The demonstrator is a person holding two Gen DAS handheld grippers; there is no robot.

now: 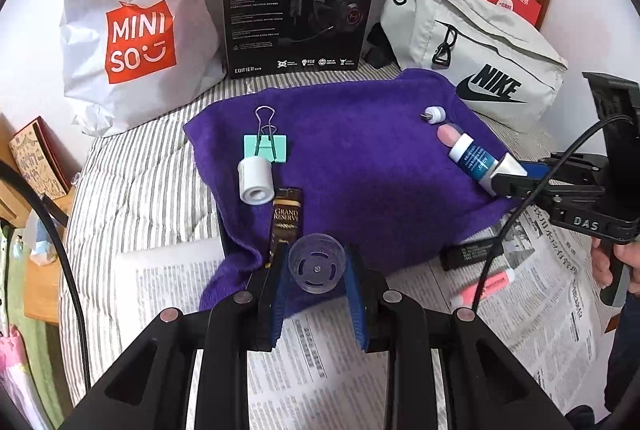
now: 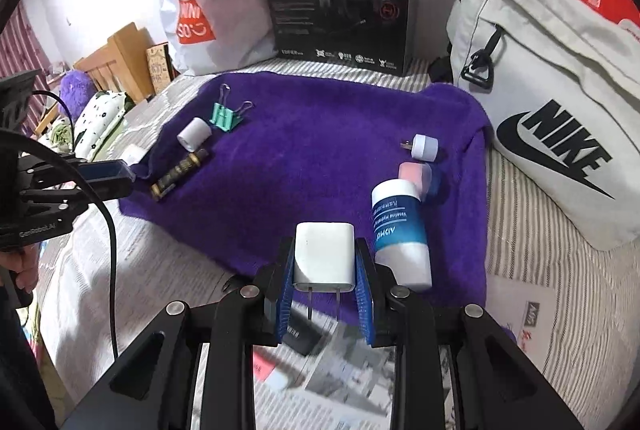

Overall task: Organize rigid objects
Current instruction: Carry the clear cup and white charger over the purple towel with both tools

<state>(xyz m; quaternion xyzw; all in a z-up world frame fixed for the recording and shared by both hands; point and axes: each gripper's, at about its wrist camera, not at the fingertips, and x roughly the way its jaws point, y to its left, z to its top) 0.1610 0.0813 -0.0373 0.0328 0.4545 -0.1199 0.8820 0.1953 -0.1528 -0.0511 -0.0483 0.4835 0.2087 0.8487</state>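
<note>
**Both Grippers Loaded Over the Purple Towel**

We found the left gripper (image 1: pixel 316 284) clamped on a clear plastic cup (image 1: pixel 317 264) above the purple towel's (image 1: pixel 352 166) near edge. The right gripper (image 2: pixel 323 284) gripped a white charger (image 2: pixel 324 256), prongs toward the camera. We judged each should be lowered clear of the binder clip (image 1: pixel 266 147) and blue-label tube (image 2: pixel 400 230).

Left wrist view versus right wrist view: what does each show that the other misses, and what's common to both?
Only the left wrist view shows the left gripper shut on a clear plastic cup, plus a pink highlighter on the newspaper. Only the right wrist view shows the right gripper shut on a white charger, prongs toward the camera. Both show the purple towel, green binder clip, white roll and blue-labelled tube.
</note>
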